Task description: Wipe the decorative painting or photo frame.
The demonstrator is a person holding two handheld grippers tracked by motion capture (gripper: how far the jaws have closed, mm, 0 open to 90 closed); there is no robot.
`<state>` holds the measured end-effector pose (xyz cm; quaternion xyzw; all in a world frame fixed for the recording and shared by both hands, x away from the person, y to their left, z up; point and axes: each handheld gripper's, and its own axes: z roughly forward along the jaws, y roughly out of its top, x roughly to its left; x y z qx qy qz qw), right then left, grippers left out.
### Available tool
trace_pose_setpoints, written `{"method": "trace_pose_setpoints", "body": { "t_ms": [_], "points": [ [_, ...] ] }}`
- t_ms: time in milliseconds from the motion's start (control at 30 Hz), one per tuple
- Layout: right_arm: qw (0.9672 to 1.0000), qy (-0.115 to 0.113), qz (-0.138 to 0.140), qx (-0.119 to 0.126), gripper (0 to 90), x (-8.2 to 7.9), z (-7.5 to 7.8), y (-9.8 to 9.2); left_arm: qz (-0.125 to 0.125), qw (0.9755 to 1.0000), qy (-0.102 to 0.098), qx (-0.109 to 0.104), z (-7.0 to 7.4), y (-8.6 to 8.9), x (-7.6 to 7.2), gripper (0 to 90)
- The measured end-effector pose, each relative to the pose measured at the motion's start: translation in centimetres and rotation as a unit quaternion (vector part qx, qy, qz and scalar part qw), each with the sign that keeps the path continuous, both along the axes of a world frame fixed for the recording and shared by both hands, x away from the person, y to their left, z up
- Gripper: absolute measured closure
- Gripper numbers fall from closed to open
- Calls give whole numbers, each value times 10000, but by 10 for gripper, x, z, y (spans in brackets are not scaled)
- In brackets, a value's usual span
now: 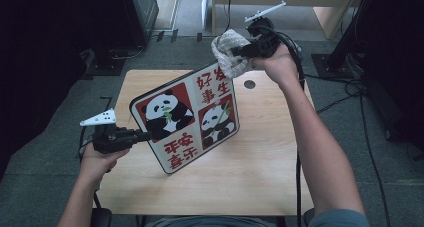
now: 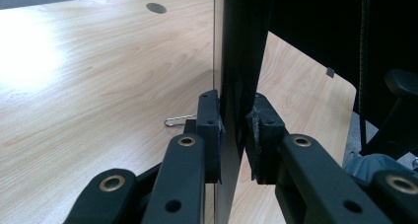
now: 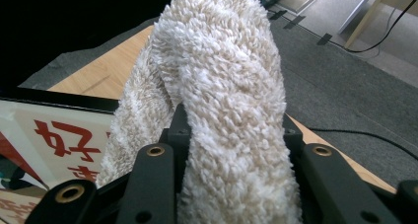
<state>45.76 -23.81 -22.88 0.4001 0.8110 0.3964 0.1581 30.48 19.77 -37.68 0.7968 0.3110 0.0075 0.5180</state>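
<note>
- My left gripper [image 1: 145,135] pinches the panda board [image 1: 187,118] by its left edge — board held tilted above the table [image 1: 260,177]
- In the left gripper view my pads clamp the board's thin edge [image 2: 229,86]
- My right gripper [image 1: 239,52] is clamped on a fluffy cloth [image 1: 229,53] — cloth touches the board's top corner

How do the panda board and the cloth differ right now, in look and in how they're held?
The panda board is flat, rigid and printed in red, tilted above the table; the cloth is soft, fluffy, cream and bunched. The left gripper clamps the board's edge; the right gripper pinches the cloth at the board's top corner. Both are held off the table.
</note>
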Motion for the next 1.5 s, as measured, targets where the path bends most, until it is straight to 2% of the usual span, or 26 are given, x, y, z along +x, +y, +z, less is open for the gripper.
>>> {"method": "trace_pose_setpoints", "body": {
  "t_ms": [267, 333, 367, 533, 800, 1033, 1333, 1500],
  "points": [
    [9999, 60, -38, 78, 645, 0, -12, -4, 10, 10000, 9, -3, 0, 0, 0, 787],
    [10000, -5, -23, 49, 645, 1, -16, -5, 17, 10000, 9, 3, 0, 0, 0, 787],
    [10000, 42, -55, 61, 645, 0, -17, -5, 20, 10000, 10, 5, 0, 0, 0, 787],
    [9999, -16, -102, 81, 648, -2, -23, -4, 14, 10000, -8, 4, 0, 0, 0, 786],
    [9997, 105, -219, 101, 652, -3, -36, -6, 15, 10000, -3, -1, 0, 0, 0, 786],
    [9994, 60, -317, 159, 653, -9, -45, -5, 62, 10000, -9, -32, -1, 0, 0, 785],
    [9993, -14, -358, 118, 654, -14, -52, -5, 52, 10000, 12, -50, -1, 0, -1, 786],
    [9993, 81, -358, 80, 654, -15, -61, -7, 61, 10000, 7, -72, -2, 0, -1, 787]
  ]
}}
